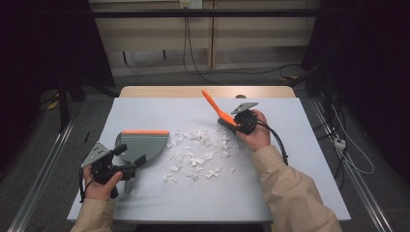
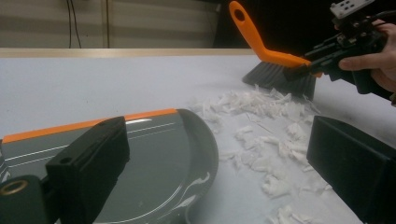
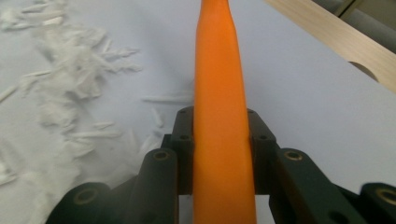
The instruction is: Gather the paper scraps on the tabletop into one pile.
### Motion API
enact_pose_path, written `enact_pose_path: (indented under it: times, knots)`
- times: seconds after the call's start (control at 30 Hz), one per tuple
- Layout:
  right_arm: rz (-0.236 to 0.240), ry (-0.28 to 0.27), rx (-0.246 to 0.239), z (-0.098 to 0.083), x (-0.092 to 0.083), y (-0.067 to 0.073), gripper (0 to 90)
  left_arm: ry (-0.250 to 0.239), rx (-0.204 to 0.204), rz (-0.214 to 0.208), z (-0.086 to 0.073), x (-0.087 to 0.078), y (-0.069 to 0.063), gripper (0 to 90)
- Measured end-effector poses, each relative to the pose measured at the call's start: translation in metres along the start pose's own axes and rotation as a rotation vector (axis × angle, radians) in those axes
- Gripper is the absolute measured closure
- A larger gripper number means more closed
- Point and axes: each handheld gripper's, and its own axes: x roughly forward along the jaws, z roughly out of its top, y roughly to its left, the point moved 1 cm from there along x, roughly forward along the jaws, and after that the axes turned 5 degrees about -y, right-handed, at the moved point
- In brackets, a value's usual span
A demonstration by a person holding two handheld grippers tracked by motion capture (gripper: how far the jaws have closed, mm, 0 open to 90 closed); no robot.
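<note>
A grey dustpan with an orange lip lies flat at the left, its mouth turned to the far side. My left gripper hovers open over the pan's rear; in the left gripper view its jaws stand wide apart, and the pan lies below and between them. My right gripper is shut on the orange handle of a hand brush. The brush's dark bristles rest at the far right edge of a spread of white paper scraps. The handle runs straight up between the right gripper's jaws.
A pale blue-grey mat covers the table, with a wooden strip showing at the far edge. Scraps lie scattered between pan and brush. Cables hang at the wall behind and trail on the floor to the right.
</note>
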Motion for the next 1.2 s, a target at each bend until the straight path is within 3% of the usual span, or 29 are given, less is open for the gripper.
enact_pose_path:
  times: [0.37, 0.63, 0.73, 0.77, 0.83, 1.1, 1.2]
  knots:
    - [0.07, -0.021, -0.031, -0.007, -0.017, 0.031, 71.4, 0.005, 0.008, -0.009, 0.0, 0.003, -0.003, 5.6]
    - [0.088, -0.033, -0.038, -0.01, -0.024, 0.047, 71.4, 0.005, 0.012, -0.005, 0.0, 0.003, -0.004, 5.6]
    - [0.145, -0.046, -0.013, -0.01, -0.027, 0.051, 71.5, 0.005, 0.014, -0.003, 0.0, 0.003, -0.004, 5.6]
    - [0.141, -0.048, -0.022, -0.009, -0.03, 0.052, 71.5, 0.001, 0.01, -0.003, 0.0, 0.003, -0.004, 5.6]
    - [0.118, -0.063, -0.039, -0.006, -0.035, 0.05, 71.5, 0.004, 0.016, -0.002, 0.0, 0.003, -0.004, 5.6]
    - [0.105, -0.135, 0.062, 0.003, -0.036, 0.021, 71.5, 0.003, 0.016, -0.001, 0.0, 0.005, -0.007, 5.7]
    - [0.087, -0.125, 0.048, 0.006, -0.028, 0.016, 71.5, 0.006, 0.015, 0.001, -0.001, 0.006, -0.006, 5.7]
